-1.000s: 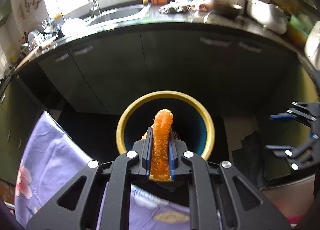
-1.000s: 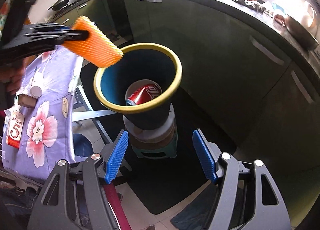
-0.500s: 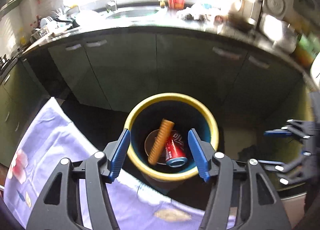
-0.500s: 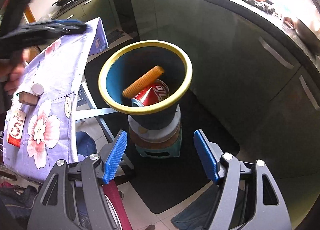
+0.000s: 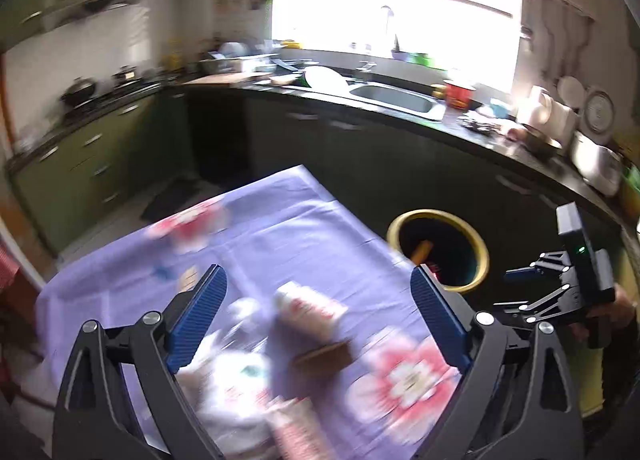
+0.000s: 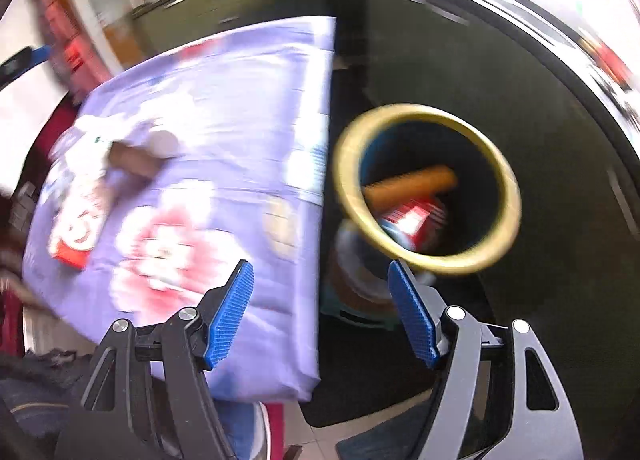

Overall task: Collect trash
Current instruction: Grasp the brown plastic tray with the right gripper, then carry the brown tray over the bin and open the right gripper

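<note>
Orange foam net (image 6: 412, 184) and soda can (image 6: 416, 220) lie binned; cartons (image 5: 308, 304) ahead of the empty, just-opened left gripper (image 5: 316, 316) remain; right gripper (image 6: 320, 316) open, empty.

Litter on floral cloth (image 5: 280, 244) motion-blurred, unidentifiable; red can (image 6: 416, 218) in bin (image 6: 506, 184) half hidden, smeared.

Bright window (image 5: 396, 16) above a steel sink (image 5: 394, 98), dark counter (image 5: 516, 148), green cabinets (image 5: 80, 168), white tiled wall (image 5: 120, 44).
</note>
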